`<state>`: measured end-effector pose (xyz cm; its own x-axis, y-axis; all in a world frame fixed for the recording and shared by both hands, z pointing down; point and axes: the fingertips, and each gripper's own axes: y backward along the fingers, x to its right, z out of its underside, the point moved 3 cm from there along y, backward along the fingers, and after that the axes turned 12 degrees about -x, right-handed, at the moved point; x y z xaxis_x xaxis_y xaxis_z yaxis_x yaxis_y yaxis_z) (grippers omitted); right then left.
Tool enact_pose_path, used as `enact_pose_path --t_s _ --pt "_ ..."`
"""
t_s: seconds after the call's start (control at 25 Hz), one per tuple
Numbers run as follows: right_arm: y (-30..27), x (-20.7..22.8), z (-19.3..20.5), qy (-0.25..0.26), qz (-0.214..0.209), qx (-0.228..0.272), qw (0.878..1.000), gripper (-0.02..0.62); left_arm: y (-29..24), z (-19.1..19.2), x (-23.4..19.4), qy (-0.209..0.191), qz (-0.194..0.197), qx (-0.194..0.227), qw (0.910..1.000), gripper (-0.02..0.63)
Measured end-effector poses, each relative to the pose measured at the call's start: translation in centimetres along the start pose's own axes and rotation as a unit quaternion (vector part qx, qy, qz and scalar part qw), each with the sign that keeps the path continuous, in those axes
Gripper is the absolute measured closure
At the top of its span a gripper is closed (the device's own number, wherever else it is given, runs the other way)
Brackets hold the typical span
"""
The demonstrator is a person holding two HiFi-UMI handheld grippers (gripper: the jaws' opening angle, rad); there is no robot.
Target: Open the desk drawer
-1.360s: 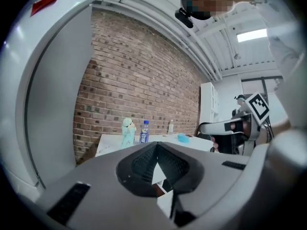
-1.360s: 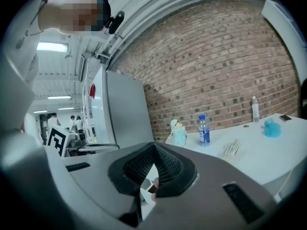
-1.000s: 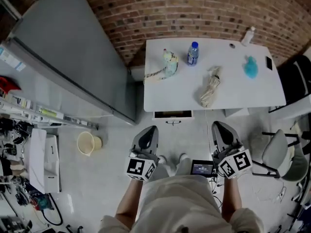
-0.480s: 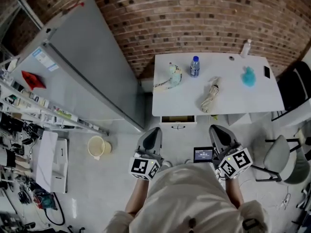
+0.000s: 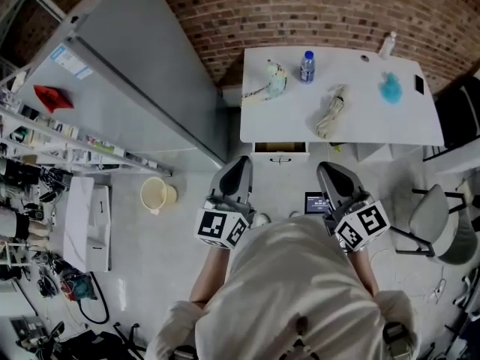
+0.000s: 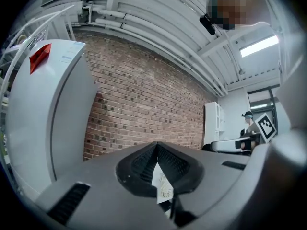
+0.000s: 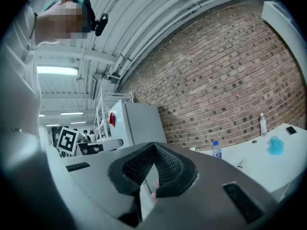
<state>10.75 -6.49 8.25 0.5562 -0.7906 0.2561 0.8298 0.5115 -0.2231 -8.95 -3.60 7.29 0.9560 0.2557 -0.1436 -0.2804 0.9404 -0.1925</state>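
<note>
The white desk (image 5: pixel 375 130) stands against the brick wall. Its drawer (image 5: pixel 280 153) sits under the front edge at the left, with a small dark handle and a tan strip showing along its top. Both grippers hang in front of the desk, apart from it. My left gripper (image 5: pixel 241 169) is shut and empty, a little to the left of the drawer. My right gripper (image 5: pixel 327 172) is shut and empty too, to the drawer's right. In the left gripper view the left gripper (image 6: pixel 157 146) faces the brick wall. In the right gripper view the right gripper (image 7: pixel 154 146) faces the desk (image 7: pixel 268 164).
On the desk lie a water bottle (image 5: pixel 307 66), a pale toy (image 5: pixel 274 79), a bundled cloth (image 5: pixel 330 111), a teal object (image 5: pixel 389 88) and a phone (image 5: pixel 418 85). A grey fridge (image 5: pixel 135 73) stands left; a bucket (image 5: pixel 156 195), a small screen (image 5: pixel 315 201) and a chair (image 5: pixel 427 223) are nearby.
Both grippers have risen and look larger in the head view. The person has stepped closer, so the desk's front edge and drawer now lie just beyond the fingertips.
</note>
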Motion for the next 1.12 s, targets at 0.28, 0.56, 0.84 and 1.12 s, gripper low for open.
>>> enact_pose_path --t_s 0.28,0.56,0.84,1.12 --pt "-0.7 -1.5 0.0 0.007 0.018 -0.003 1.0 0.571 0.7 0.0 -0.3 -0.001 0.015 -0.011 0.9998 0.598" --pt "-2.1 -2.1 1.4 -0.002 0.022 -0.021 1.0 0.57 0.5 1.8 -0.9 0.007 0.024 -0.032 0.9992 0.598" --pt "-3.6 -2.9 1.0 0.008 0.027 -0.018 0.999 0.571 0.7 2.5 -2.5 0.008 0.02 -0.034 0.9992 0.598" --pt "-3.7 -2.6 0.9 0.003 0.046 -0.02 0.999 0.571 0.4 2.9 -3.0 0.013 0.025 -0.032 0.9991 0.6"
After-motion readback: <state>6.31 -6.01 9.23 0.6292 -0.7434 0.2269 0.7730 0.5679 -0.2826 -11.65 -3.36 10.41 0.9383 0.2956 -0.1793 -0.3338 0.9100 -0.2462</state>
